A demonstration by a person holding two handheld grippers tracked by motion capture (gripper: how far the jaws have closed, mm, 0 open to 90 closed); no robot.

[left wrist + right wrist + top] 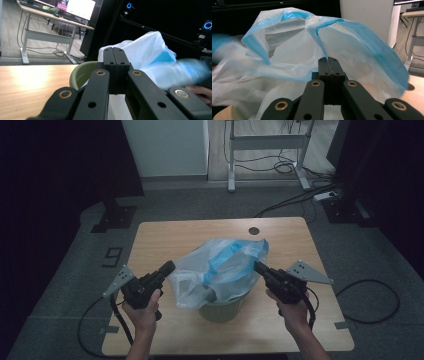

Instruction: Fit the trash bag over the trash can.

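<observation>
Here, bag [222, 270] between both hand-held grippers

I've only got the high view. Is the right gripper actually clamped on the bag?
Observer: Yes. In the right gripper view the right gripper is shut, pinching the blue edge of the bag.
Operator: And the left one?
Observer: The left gripper is shut too, with the bag right behind its tips; I cannot tell whether it pinches any.
Operator: Is the bag over the bin yet?
Observer: Not on that side. The left gripper view shows the rim of the bin and its green inner wall bare.
</observation>
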